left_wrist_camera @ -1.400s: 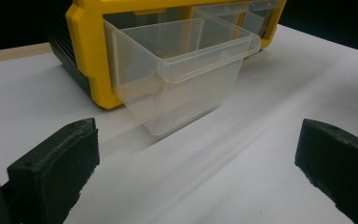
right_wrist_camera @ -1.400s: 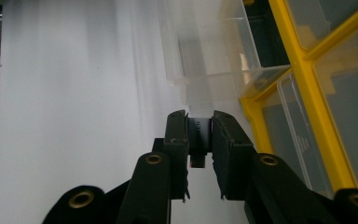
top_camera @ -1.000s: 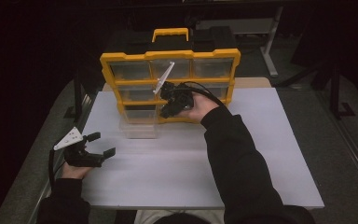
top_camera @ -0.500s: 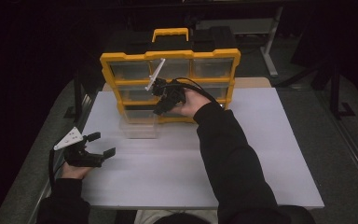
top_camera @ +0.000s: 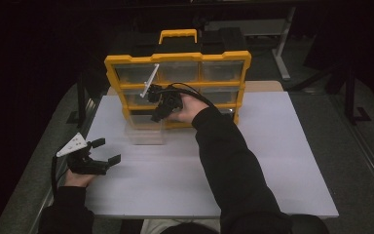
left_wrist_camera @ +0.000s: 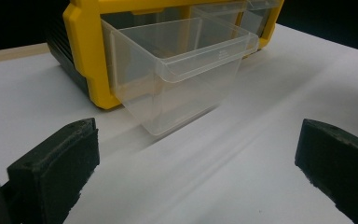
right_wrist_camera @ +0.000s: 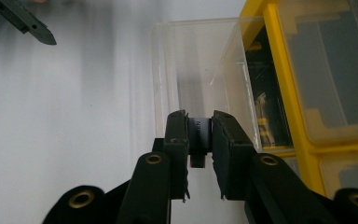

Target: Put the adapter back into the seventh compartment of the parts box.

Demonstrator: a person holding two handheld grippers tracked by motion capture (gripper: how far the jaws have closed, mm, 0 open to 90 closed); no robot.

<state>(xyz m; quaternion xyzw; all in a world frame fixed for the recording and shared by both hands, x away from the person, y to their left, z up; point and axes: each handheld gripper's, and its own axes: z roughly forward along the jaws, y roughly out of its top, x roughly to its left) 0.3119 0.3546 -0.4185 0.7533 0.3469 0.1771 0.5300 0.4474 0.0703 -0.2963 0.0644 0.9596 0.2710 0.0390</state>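
Since a moment ago, our right gripper (top_camera: 157,113) has slid left along the yellow organizer (top_camera: 243,73), fingers clamped on a small dark part (right_wrist_camera: 200,133). Nearer us, our left gripper (top_camera: 106,151) rests wide open on the counter (top_camera: 272,161). We judge the part is due for the pulled-out clear drawer (top_camera: 145,132): next, lower over it and release.

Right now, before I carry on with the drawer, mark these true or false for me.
1. The clear drawer is pulled out of the yellow organizer's bottom row. True.
2. The right gripper is shut on a small dark part. True.
3. The left gripper holds the drawer. False: it is open, resting apart from the drawer on the white table.
4. The drawer is full of screws. False: it looks empty.
5. The right gripper is above the drawer. True.
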